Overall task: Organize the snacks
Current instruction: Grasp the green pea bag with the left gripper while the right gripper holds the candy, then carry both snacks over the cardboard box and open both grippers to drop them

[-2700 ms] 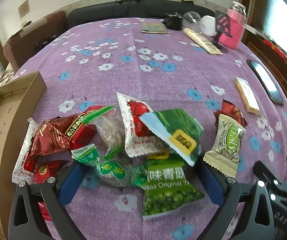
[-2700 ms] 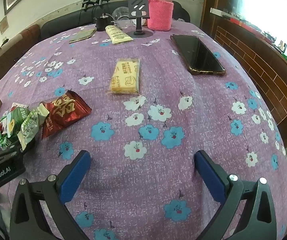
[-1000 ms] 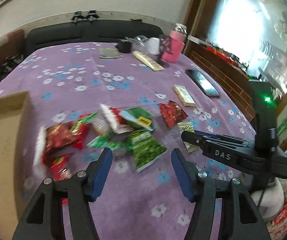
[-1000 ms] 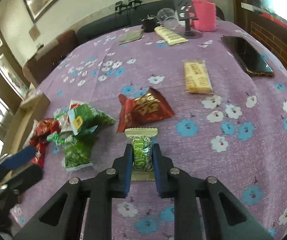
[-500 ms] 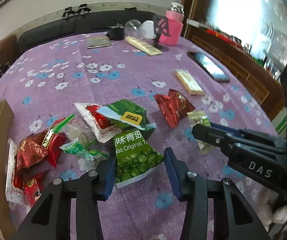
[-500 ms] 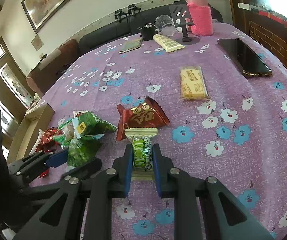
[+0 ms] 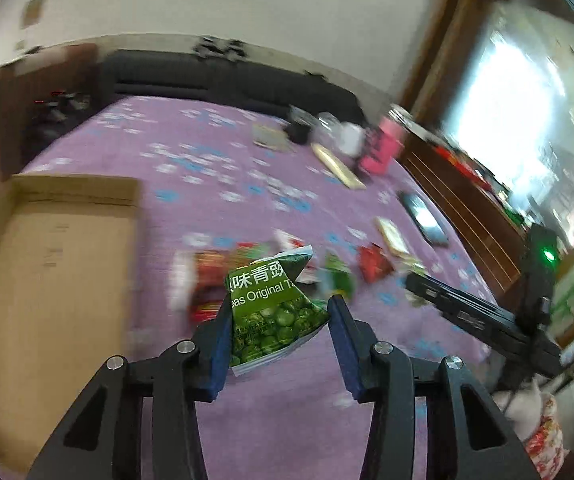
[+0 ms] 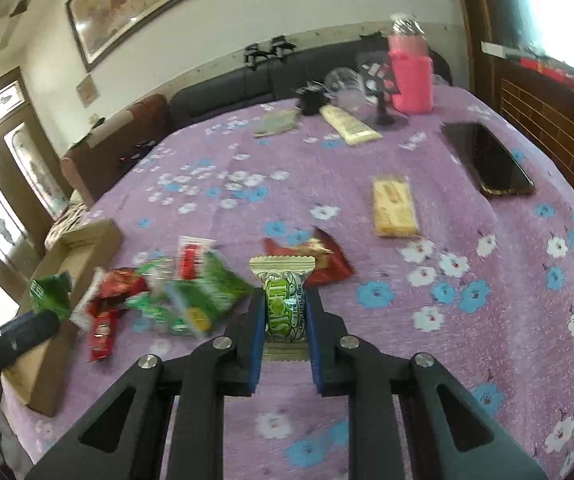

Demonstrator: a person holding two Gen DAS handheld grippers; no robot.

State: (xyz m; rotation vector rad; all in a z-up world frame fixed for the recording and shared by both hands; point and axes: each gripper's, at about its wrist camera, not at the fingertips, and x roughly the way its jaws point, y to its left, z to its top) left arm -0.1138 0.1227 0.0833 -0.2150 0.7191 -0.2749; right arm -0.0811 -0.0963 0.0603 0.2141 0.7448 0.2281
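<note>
My left gripper [image 7: 279, 320] is shut on a green pea packet [image 7: 273, 304] and holds it above the purple flowered tablecloth [image 7: 207, 168]. The same packet [image 8: 49, 290] shows at the left of the right wrist view, over the box. My right gripper [image 8: 285, 312] is shut on a small cream and green candy packet [image 8: 283, 296], lifted off the cloth. A heap of red and green snack packets [image 8: 155, 296] lies left of it. A red packet [image 8: 319, 260] lies just beyond. A yellow bar [image 8: 393, 206] lies farther right.
An open cardboard box [image 7: 47, 260] sits at the table's left edge; it also shows in the right wrist view [image 8: 75, 252]. A black phone [image 8: 487, 164], a pink bottle [image 8: 411, 76], a cream tube [image 8: 349, 124], a phone stand and a glass stand at the far side.
My left gripper has closed on the green pea packet and lifted it off the heap, swinging left toward the box. My right gripper still holds the candy packet and has risen a little.
</note>
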